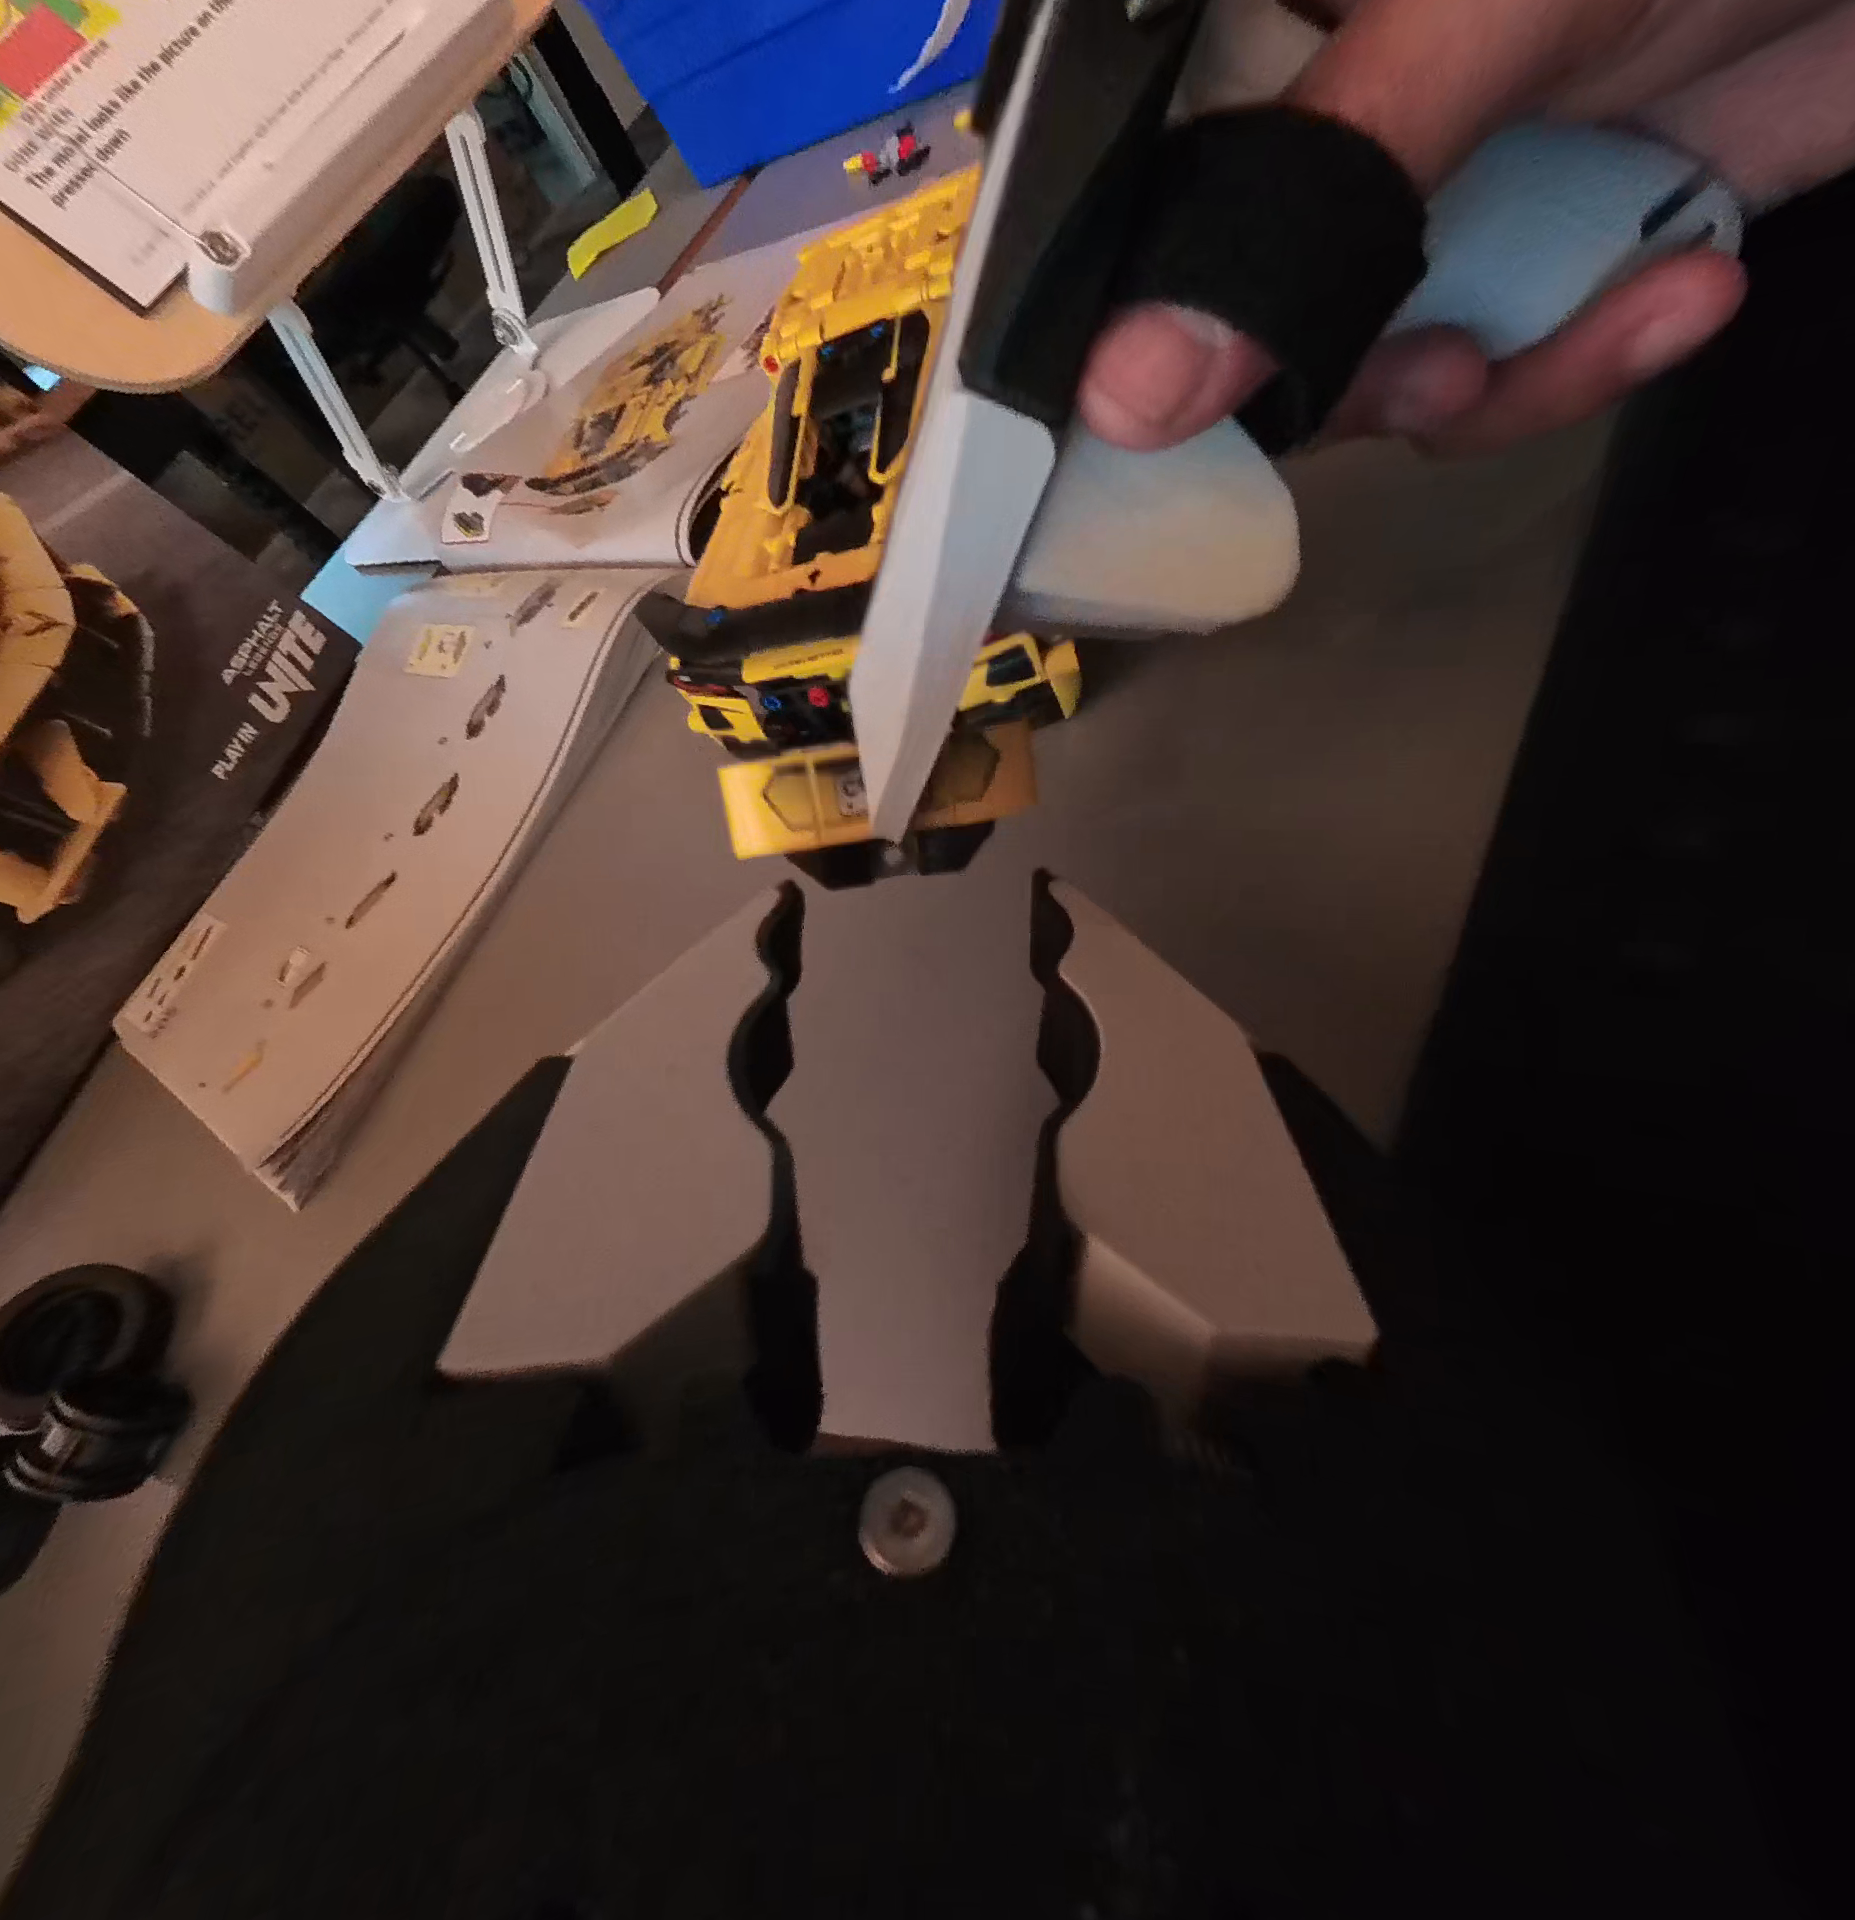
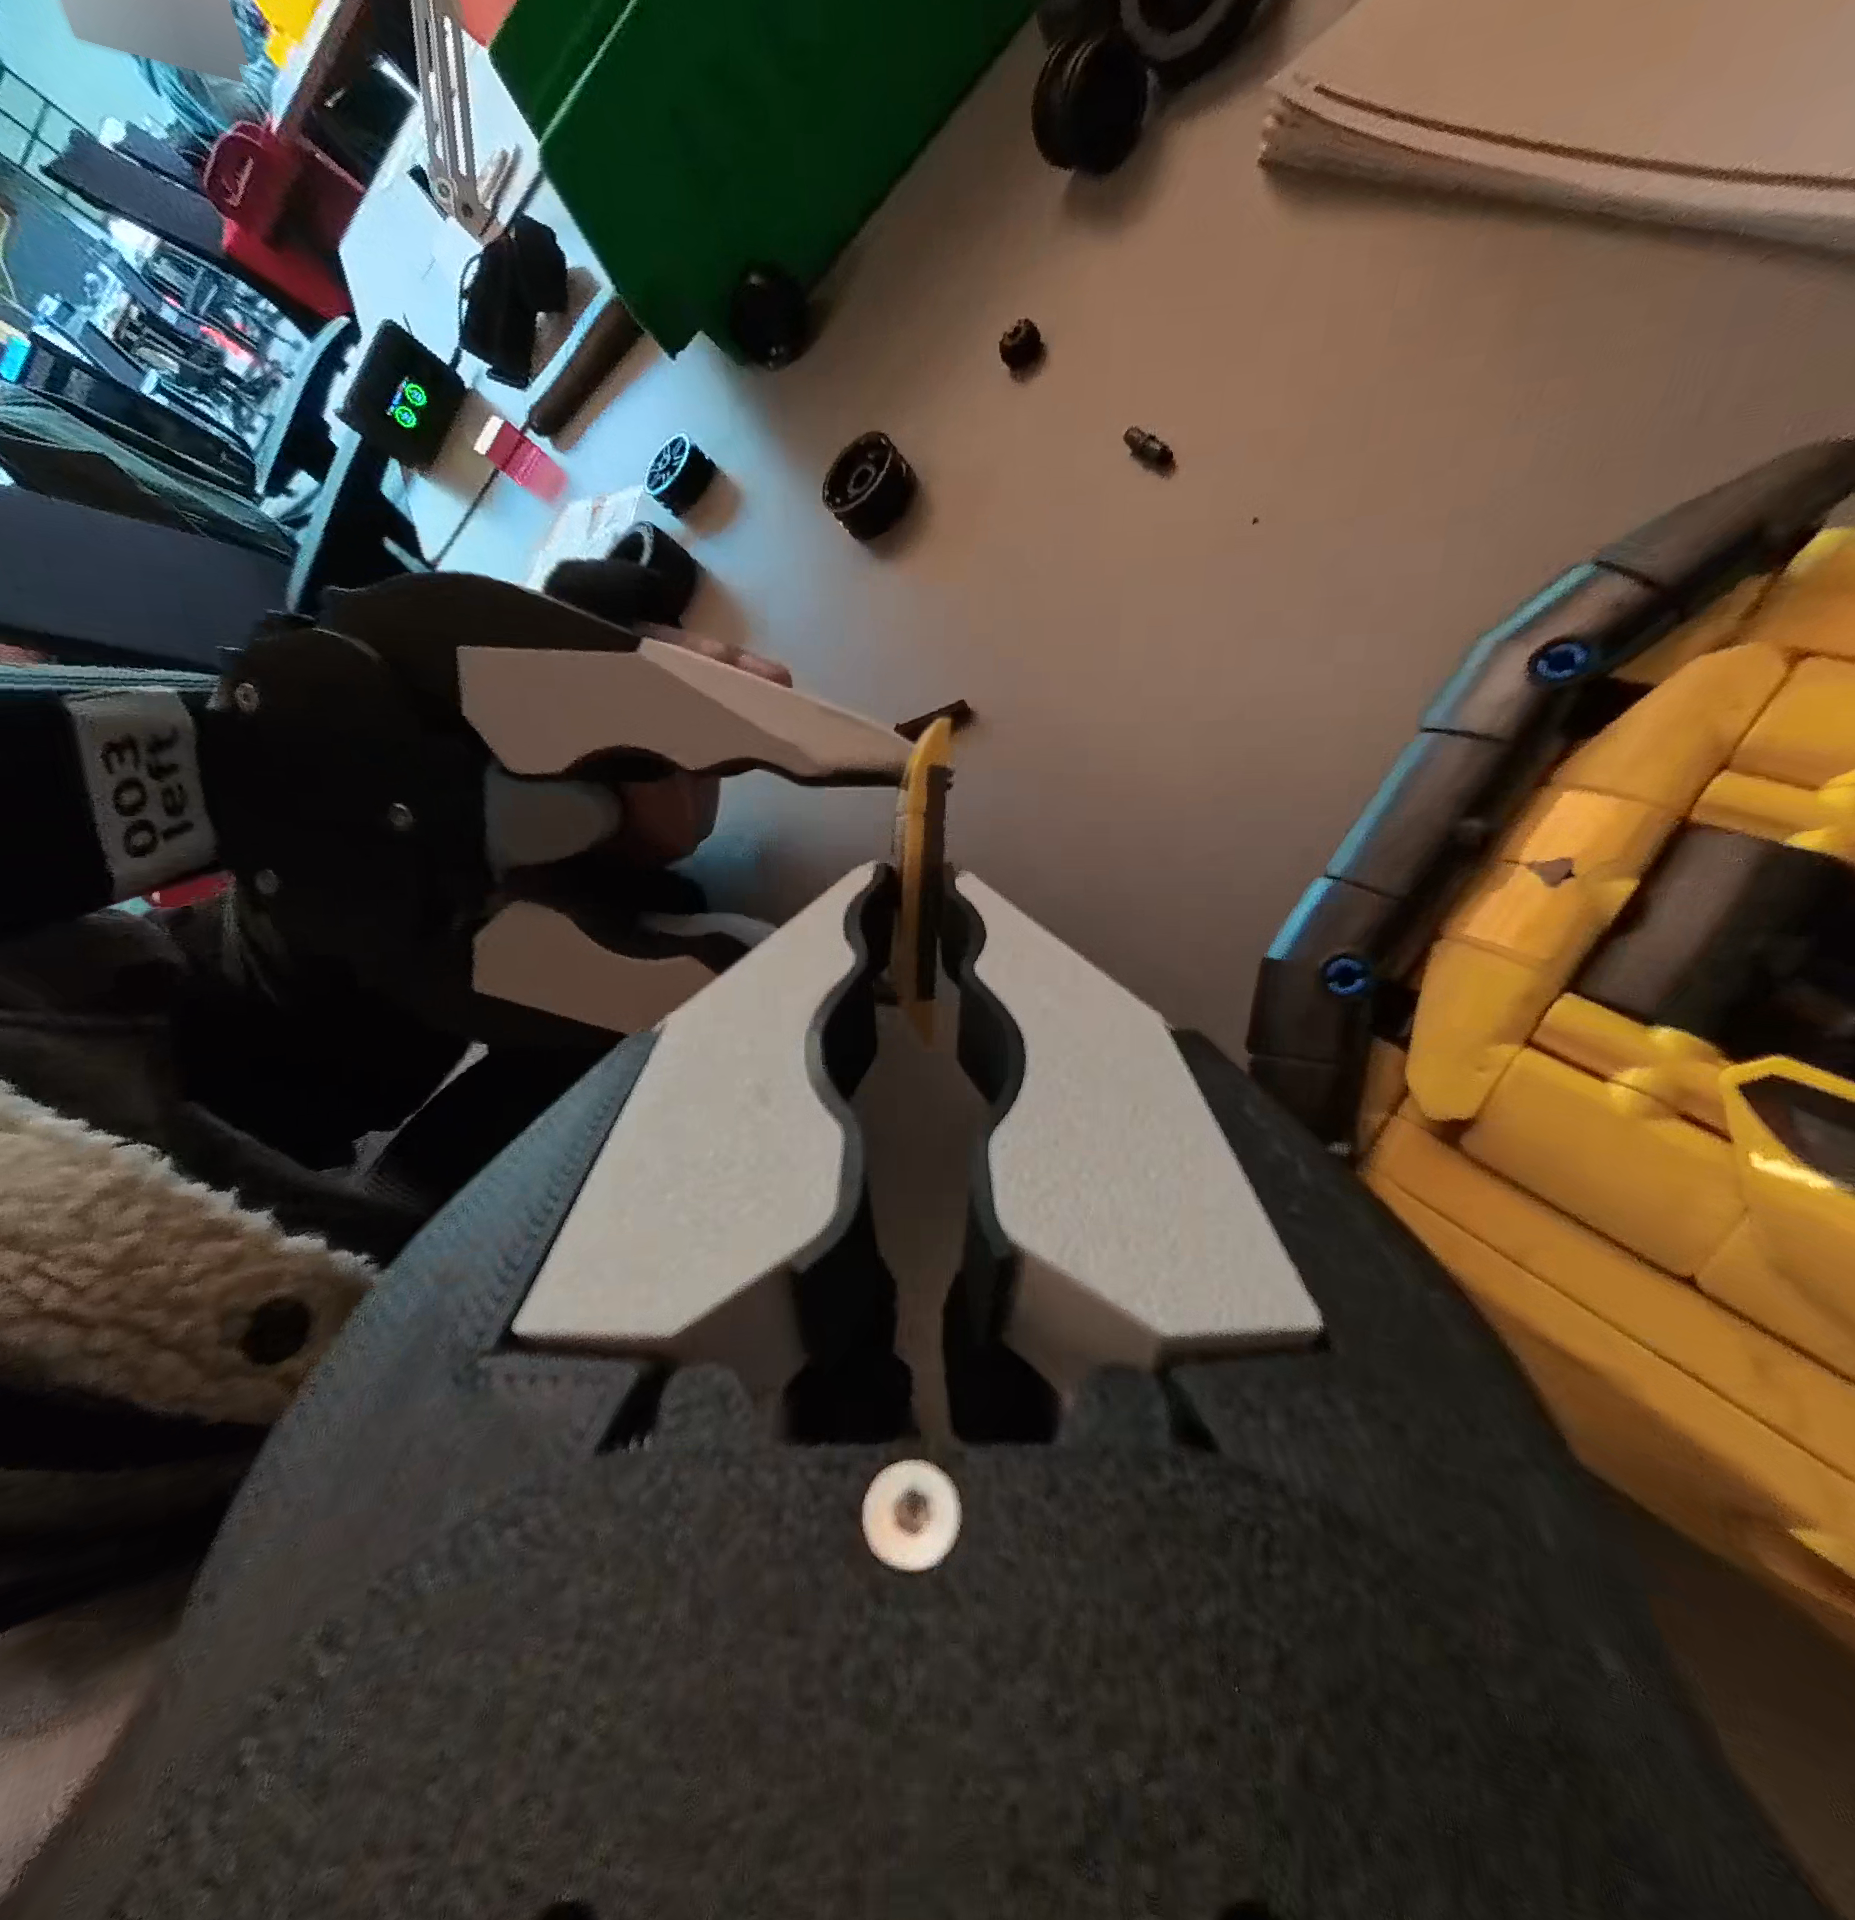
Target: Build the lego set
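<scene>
Grey tabletop (image 1: pixel 1266 831) under my tool, dim light w/ dark shadow off to its right. Up-left of it: wooden shelf (image 1: pixel 92 343) on white bracket legs (image 1: pixel 320 395). Blue bin (image 1: pixel 798 73) ahead. From my other tool, green bin (image 2: pixel 736 156) ahead-left, cluttered room beyond.

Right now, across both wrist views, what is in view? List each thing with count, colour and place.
Lego car: one, yellow and black, mid table.
Flat piece: one, yellow and black, clamped in the right gripper.
Instruction booklet: one, white, open, left of the car.
Box: one, dark, far left.
Loose tyres: a few, black, near-left table corner.
Wheel hub: one, black, on the table.
Bin: one, green, back of the table.
Bin: one, blue, behind the car.
Left gripper: white fingers, open, empty.
Right gripper: white fingers, shut.
Hand: one, on the right gripper's handle.
</scene>
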### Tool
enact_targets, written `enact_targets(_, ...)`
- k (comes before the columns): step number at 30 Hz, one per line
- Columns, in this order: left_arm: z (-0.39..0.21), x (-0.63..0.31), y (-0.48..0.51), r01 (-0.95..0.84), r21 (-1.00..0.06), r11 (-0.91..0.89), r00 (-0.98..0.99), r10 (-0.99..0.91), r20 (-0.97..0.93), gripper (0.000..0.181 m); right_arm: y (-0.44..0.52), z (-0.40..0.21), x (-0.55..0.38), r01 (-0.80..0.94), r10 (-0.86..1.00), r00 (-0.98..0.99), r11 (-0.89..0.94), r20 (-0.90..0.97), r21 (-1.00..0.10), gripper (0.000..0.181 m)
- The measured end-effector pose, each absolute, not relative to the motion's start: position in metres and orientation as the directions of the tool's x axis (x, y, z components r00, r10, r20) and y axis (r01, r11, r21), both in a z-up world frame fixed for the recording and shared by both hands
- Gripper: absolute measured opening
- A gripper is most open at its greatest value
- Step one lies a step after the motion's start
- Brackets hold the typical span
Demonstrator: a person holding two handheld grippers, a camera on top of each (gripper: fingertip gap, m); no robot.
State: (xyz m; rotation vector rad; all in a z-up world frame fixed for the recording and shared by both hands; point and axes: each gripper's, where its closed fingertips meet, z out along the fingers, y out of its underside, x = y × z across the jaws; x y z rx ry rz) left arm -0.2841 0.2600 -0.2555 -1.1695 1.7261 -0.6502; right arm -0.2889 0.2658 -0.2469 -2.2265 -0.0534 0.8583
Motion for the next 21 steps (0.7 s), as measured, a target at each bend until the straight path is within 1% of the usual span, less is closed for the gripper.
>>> enact_targets(2,-0.252,-0.281,0.261,-0.417,-0.817,0.399,-0.102,-0.913,-0.394,0.037,0.266,-0.250,-0.288,-0.217,0.274,0.776,-0.729,-0.568,-0.649,0.008)
enact_targets(8,-0.259,-0.276,0.261,-0.468,-0.768,0.437,-0.083,-0.887,-0.454,0.038,0.265,-0.255,-0.285,-0.251,0.244,0.771,-0.732,-0.588,-0.633,0.008)
enact_targets(13,-0.259,-0.272,0.259,-0.490,-0.786,0.376,-0.069,-0.916,-0.395,0.037,0.264,-0.255,-0.281,-0.251,0.242,0.783,-0.720,-0.573,-0.647,0.008)
enact_targets(21,-0.255,-0.272,0.260,-0.461,-0.823,0.331,-0.061,-0.937,-0.343,0.035,0.262,-0.251,-0.281,-0.256,0.264,0.770,-0.706,-0.581,-0.660,0.011)
